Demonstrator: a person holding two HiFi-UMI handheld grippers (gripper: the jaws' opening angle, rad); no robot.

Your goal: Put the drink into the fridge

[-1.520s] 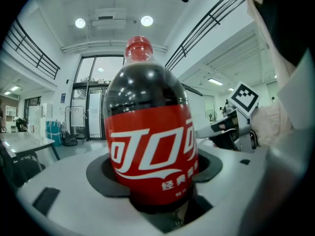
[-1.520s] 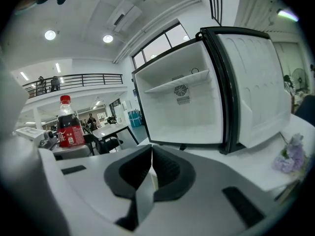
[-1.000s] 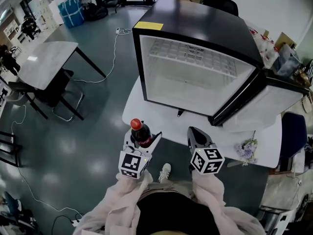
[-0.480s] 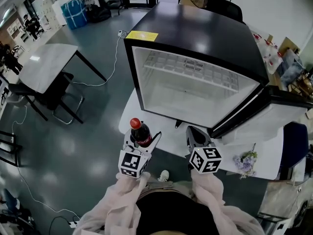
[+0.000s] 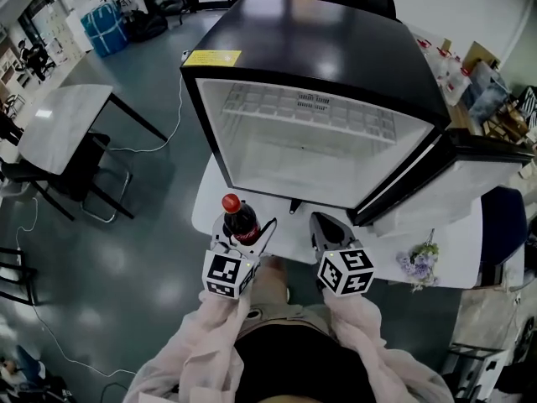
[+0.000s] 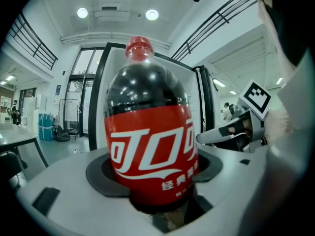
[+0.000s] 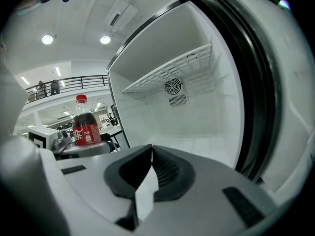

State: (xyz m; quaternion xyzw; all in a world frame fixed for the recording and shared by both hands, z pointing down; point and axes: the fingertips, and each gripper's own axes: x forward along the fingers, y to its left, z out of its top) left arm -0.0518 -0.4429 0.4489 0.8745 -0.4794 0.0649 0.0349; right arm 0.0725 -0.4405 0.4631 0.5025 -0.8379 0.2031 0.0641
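The left claw [image 5: 245, 230] holds a cola bottle [image 5: 240, 222] upright, its dark curved pads pressed against the lower part of the red label on both sides, so the jaws stand fairly wide around the bottle's body. The bottle's red cap [image 5: 231, 201] points up, and dark drink fills it to the neck. In the head view the bottle is still outside the fridge [image 5: 336, 49], in front of the lower left corner of its opening and above the near edge of the white bench [image 5: 205, 212] on which the fridge stands. The fridge is a black compact one with a white inside; its door [image 5: 453, 187] is swung wide to the right, and a white wire shelf [image 5: 302, 112] runs across the upper back of the compartment. A yellow sticker [image 5: 212, 58] sits on the front left corner of its top. The right claw [image 5: 323, 225] hangs just beside the left one, apart from it, with its jaws pressed together and nothing between them; it faces the open compartment near the door's hinge side. Pale pink sleeves [image 5: 210, 342] lead to both claws. A small bunch of flowers [image 5: 419, 263] lies on the bench to the right, under the open door. A grey table [image 5: 59, 128] stands well apart on the left.
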